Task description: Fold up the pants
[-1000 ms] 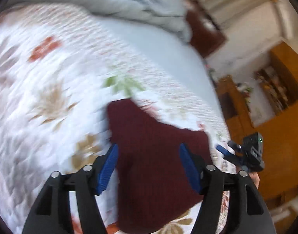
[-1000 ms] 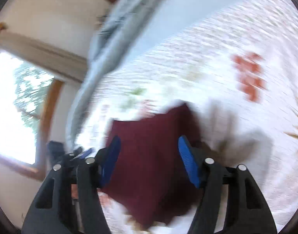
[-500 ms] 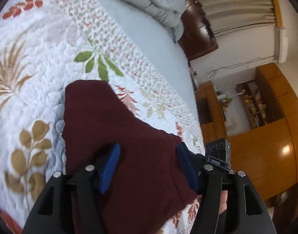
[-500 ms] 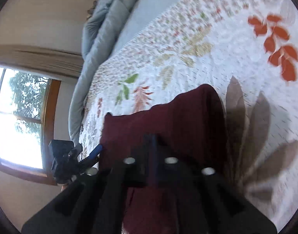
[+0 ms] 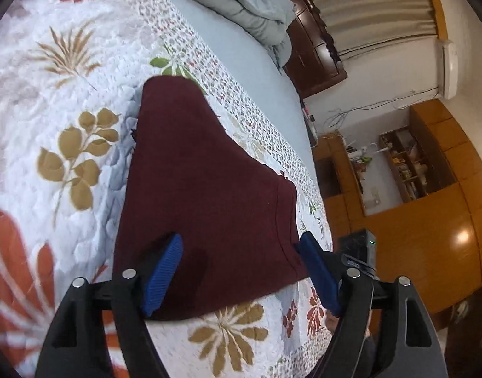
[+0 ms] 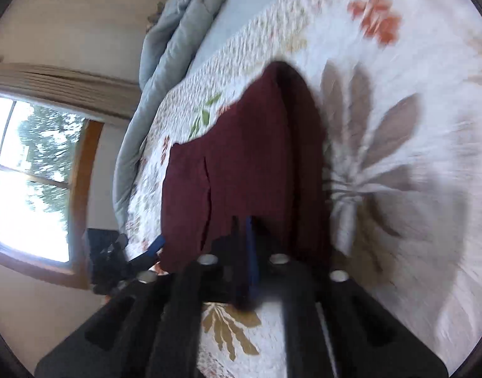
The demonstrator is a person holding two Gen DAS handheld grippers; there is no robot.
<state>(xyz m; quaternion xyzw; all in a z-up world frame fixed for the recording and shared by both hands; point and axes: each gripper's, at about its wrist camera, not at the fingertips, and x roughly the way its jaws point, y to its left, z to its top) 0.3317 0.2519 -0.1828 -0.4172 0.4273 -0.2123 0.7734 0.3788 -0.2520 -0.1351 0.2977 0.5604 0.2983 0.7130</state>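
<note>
**On the bed: folded maroon pants under two tools**

On the bed's floral quilt the dark maroon pants lie folded into a compact wedge, narrow at the far end and broad at the near hem, close to the quilt's patterned border. Beyond the border runs a pale blue sheet, with a bundled grey-blue duvet at the head of the bed.

The left tool hangs over the near edge of the pants, its blue pads wide apart and the jaws opening; cloth lies below and between them, but neither pad presses on it.

In the right wrist view, which is blurred, the right tool sits at the near edge of the pants with its pads drawn narrow. The jaws are opening, and a fold of maroon cloth appears pinched between them. The left tool shows at the pants' left corner, in front of a window.
</note>
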